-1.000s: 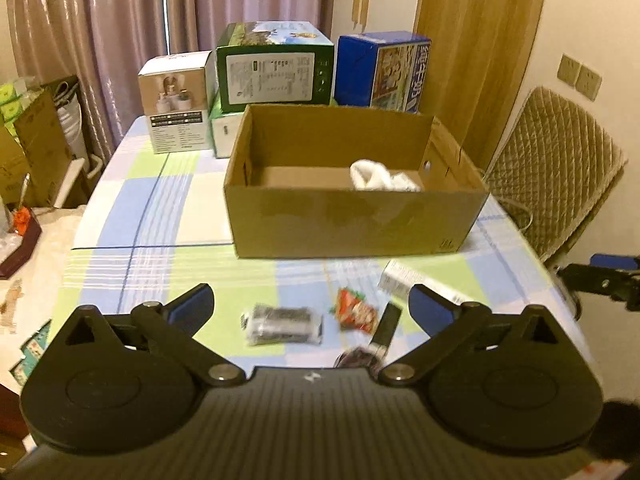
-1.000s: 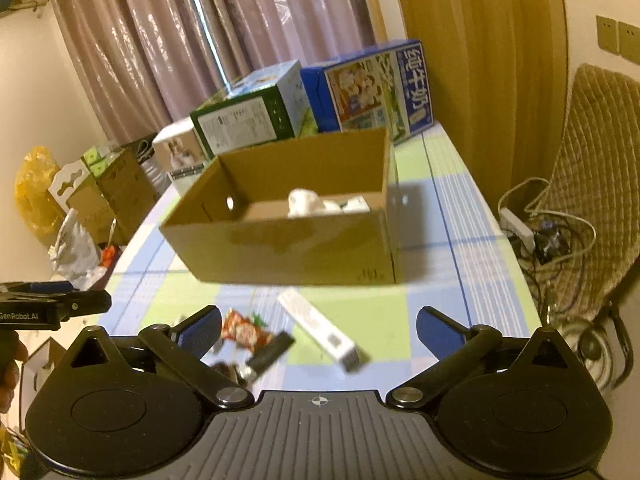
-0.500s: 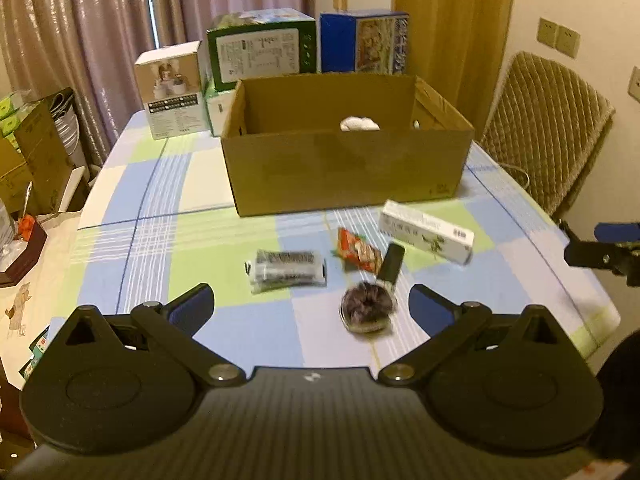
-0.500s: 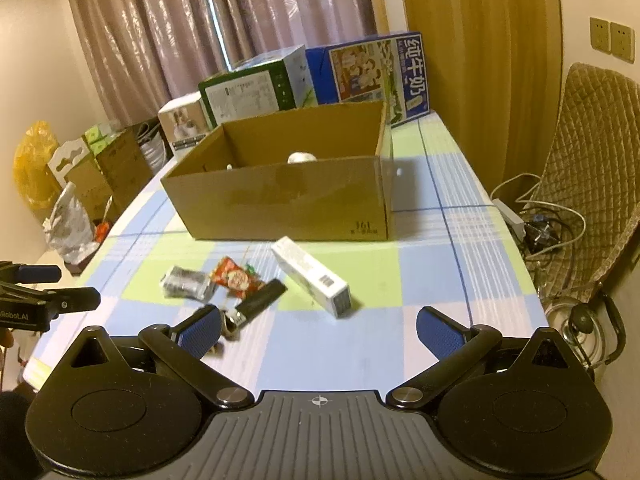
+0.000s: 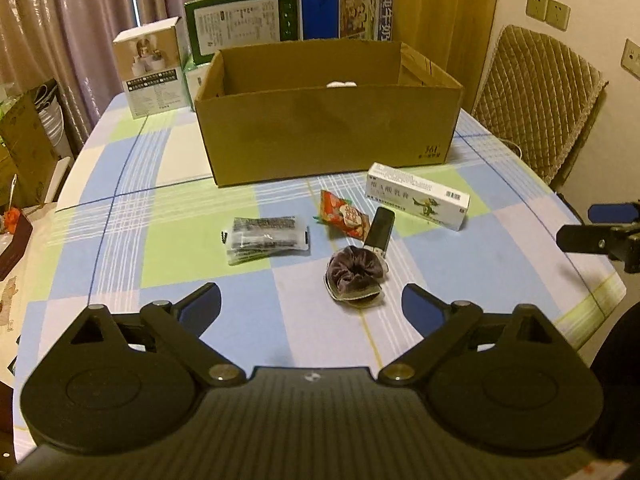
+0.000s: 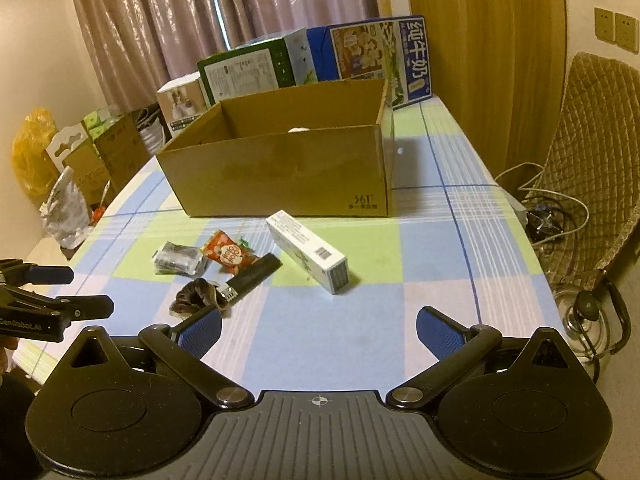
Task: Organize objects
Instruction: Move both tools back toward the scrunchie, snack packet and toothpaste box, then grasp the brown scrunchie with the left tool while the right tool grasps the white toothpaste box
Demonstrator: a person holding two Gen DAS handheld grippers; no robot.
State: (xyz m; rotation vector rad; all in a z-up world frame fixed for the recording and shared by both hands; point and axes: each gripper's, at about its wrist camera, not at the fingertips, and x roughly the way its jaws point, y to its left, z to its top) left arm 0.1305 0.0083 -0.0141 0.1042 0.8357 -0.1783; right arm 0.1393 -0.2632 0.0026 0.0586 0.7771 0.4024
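Observation:
An open cardboard box [image 5: 328,132] [image 6: 280,172] stands mid-table with something white barely showing inside. In front of it lie a white carton [image 5: 418,196] [image 6: 306,251], a red snack packet [image 5: 344,216] [image 6: 226,254], a black bar-shaped item [image 5: 380,227] [image 6: 252,276], a dark scrunchie [image 5: 354,276] [image 6: 196,296] and a clear packet with dark contents [image 5: 266,234] [image 6: 178,260]. My left gripper [image 5: 311,302] is open over the near table edge, just short of the scrunchie. My right gripper [image 6: 318,332] is open too, near the front edge, short of the carton. Both hold nothing.
Behind the cardboard box stand a white box [image 5: 150,70], a green box [image 5: 242,24] and a blue milk carton case [image 6: 380,60]. A quilted chair [image 5: 536,100] sits right of the table. Boxes and bags [image 6: 60,168] crowd the floor at left; a kettle and cables [image 6: 580,312] lie at right.
Both grippers have pulled back from the cardboard box toward the near table edge. All the loose items now show in front of them. Both stay open.

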